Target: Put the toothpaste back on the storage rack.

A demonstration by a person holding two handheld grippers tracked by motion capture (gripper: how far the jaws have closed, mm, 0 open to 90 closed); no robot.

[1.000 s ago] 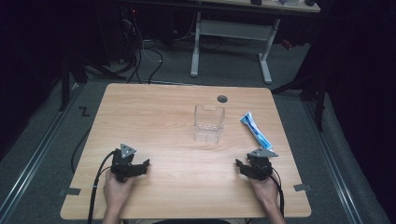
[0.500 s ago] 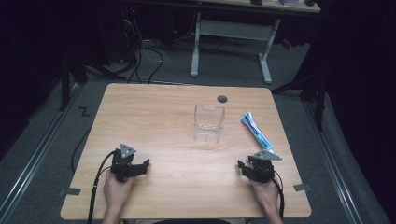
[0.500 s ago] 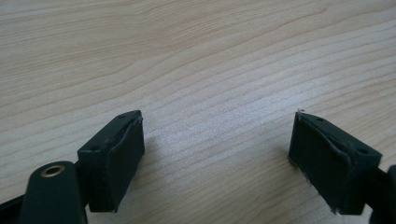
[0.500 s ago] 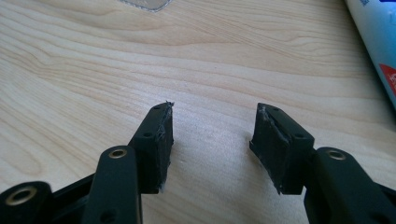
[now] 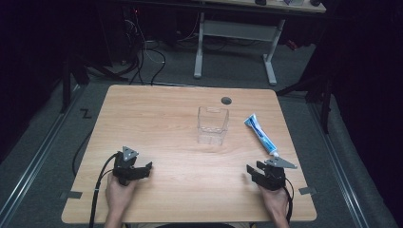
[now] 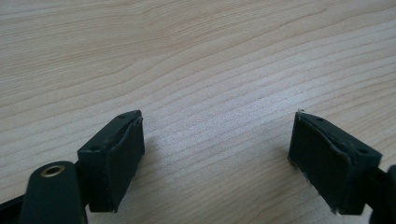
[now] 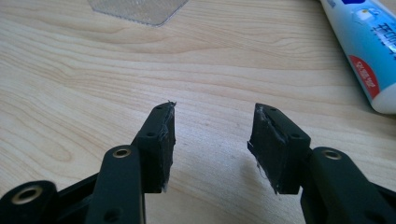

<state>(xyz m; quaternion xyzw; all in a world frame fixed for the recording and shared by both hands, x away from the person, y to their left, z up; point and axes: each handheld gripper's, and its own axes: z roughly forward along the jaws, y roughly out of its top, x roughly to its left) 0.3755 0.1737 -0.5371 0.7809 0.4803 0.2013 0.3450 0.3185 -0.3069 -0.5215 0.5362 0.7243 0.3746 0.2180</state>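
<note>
High view: fixed above person's side, looks forward and down, far enough to take in whole table (image 5: 157,109) and floor behind.
Left gripper view: very low, close over wood, looks along own jaws.
Right gripper view: same low closeness; shares toothpaste tube (image 7: 369,51) and clear container (image 7: 137,10) with high view (image 5: 260,134) (image 5: 212,125).

The right gripper (image 7: 212,140) hovers at the frame's bottom, jaws apart over bare wooden table (image 7: 70,93). A toothpaste tube (image 7: 366,51) lies upper right; a clear container's base (image 7: 137,10) sits at the top.
</note>
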